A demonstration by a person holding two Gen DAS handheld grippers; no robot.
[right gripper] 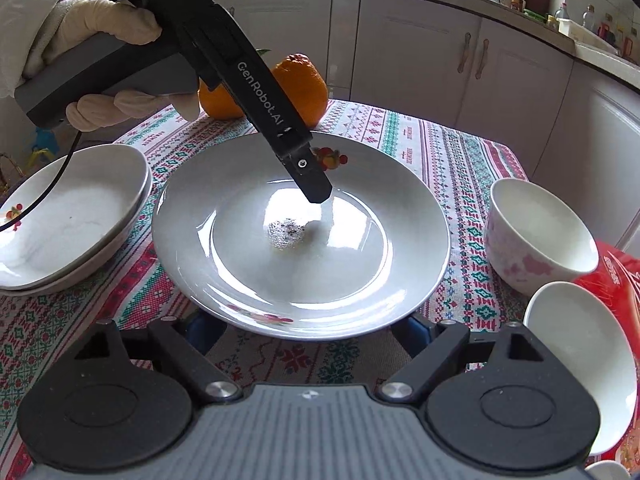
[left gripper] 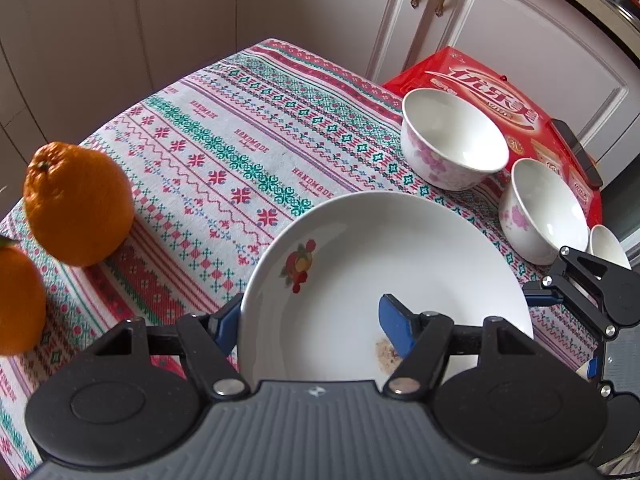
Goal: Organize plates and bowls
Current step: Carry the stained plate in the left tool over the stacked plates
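Note:
A white plate with a fruit print (left gripper: 360, 256) sits tilted between my left gripper's (left gripper: 310, 322) blue fingers: one finger is under its left rim, the other rests inside on its face. The same plate (right gripper: 300, 236) fills the middle of the right wrist view, with a speckled residue at its centre and the left gripper's finger (right gripper: 312, 184) pressing inside it. My right gripper (right gripper: 308, 330) is open, its blue tips tucked under the plate's near rim. Two floral bowls (left gripper: 452, 140) (left gripper: 540, 212) stand to the right. Stacked white plates (right gripper: 68, 216) lie to the left.
Two oranges (left gripper: 78, 204) (left gripper: 18, 300) sit at the table's left. A red printed box (left gripper: 512, 100) lies behind the bowls, with a dark phone (left gripper: 576, 152) on it. A third small bowl (right gripper: 580, 364) is near right. White cabinets (right gripper: 420, 52) surround the patterned tablecloth (left gripper: 208, 148).

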